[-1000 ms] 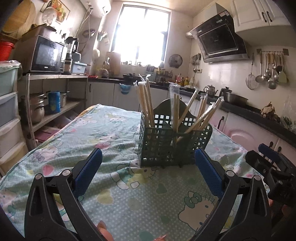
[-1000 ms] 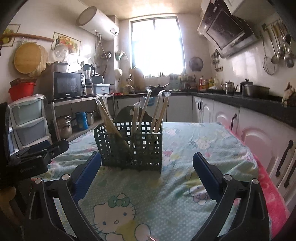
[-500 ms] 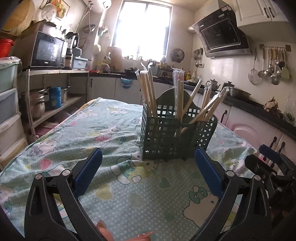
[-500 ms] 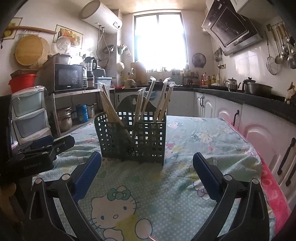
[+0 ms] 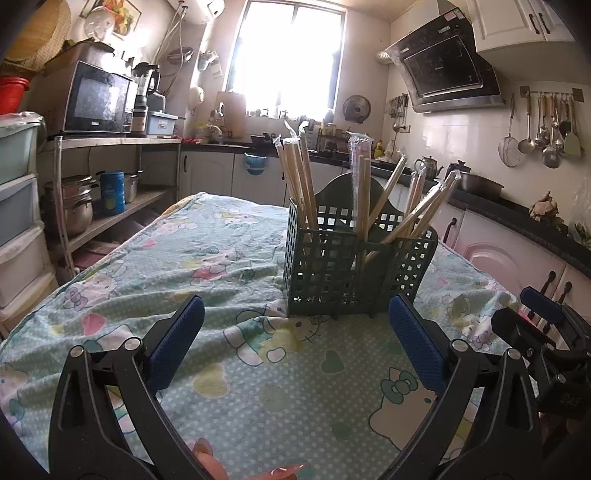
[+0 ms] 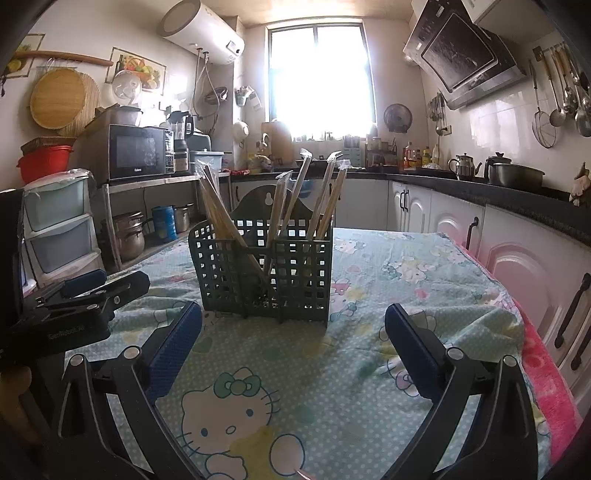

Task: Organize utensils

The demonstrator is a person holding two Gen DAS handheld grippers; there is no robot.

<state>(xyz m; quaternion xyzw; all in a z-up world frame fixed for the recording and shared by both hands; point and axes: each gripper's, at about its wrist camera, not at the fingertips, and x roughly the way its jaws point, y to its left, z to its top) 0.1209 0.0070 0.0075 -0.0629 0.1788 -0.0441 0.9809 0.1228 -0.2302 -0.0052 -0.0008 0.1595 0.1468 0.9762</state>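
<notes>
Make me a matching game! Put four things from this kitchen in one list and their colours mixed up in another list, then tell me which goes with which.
Things:
1. utensil basket
2. bucket
3. water heater
4. pads on the right tongs

Colours:
A. white
B. blue
C. dark green
D. red

Pairs: 1-C, 2-D, 3-A, 4-B
</notes>
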